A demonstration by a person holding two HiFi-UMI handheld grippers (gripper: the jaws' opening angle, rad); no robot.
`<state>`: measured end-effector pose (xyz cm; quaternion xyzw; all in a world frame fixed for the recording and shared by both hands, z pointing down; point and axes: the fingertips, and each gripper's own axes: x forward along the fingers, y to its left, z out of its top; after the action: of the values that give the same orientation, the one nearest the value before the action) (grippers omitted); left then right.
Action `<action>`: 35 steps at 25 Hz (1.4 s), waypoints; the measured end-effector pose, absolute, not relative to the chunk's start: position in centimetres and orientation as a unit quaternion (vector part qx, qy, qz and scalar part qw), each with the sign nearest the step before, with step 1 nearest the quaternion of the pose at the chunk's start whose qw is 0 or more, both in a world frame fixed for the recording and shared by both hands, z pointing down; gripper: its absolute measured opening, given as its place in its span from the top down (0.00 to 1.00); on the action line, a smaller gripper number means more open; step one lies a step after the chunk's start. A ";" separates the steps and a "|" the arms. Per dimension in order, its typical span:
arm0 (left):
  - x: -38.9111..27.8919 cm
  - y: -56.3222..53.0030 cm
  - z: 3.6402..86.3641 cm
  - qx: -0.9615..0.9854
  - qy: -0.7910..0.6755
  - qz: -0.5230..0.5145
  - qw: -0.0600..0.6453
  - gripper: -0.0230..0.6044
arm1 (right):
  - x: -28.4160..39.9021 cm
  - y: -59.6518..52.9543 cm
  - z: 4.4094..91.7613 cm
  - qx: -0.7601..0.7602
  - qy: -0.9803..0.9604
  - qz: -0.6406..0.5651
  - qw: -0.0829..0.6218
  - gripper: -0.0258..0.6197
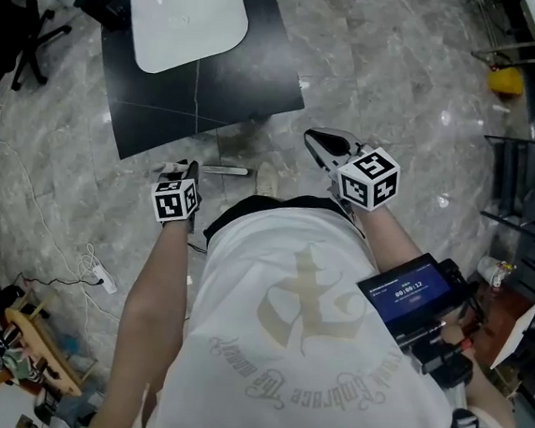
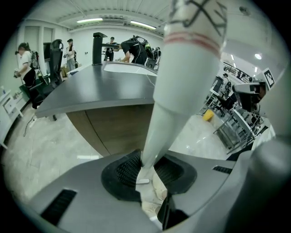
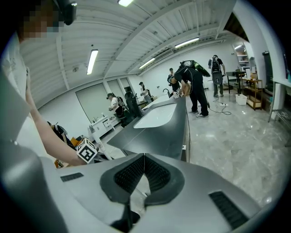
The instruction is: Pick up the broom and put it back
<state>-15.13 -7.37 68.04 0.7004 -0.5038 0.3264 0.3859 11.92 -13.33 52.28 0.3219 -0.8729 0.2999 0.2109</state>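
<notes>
The broom shows as a white handle with a red band near its top, rising up and to the right in the left gripper view. My left gripper is shut on this handle low down, its ribbed pads pressed against both sides. In the head view the left gripper points down at the floor beside the black table. My right gripper is shut with nothing between its pads. It hangs to the right of the left one, above the grey floor. The broom's head is hidden.
A white basin sits in the black table. A power strip with cables lies on the floor at left. Black racks and a yellow object stand at right. Several people work farther along the table.
</notes>
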 end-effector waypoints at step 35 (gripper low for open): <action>-17.3 -12.0 69.7 0.663 -0.544 0.310 0.410 0.73 | 14.9 -12.9 53.5 0.350 -0.858 0.308 0.215 0.93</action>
<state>-17.25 -11.98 69.74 0.6632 -0.5441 0.3098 0.4100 14.92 -12.88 53.46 0.3495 -0.8585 0.3078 0.2147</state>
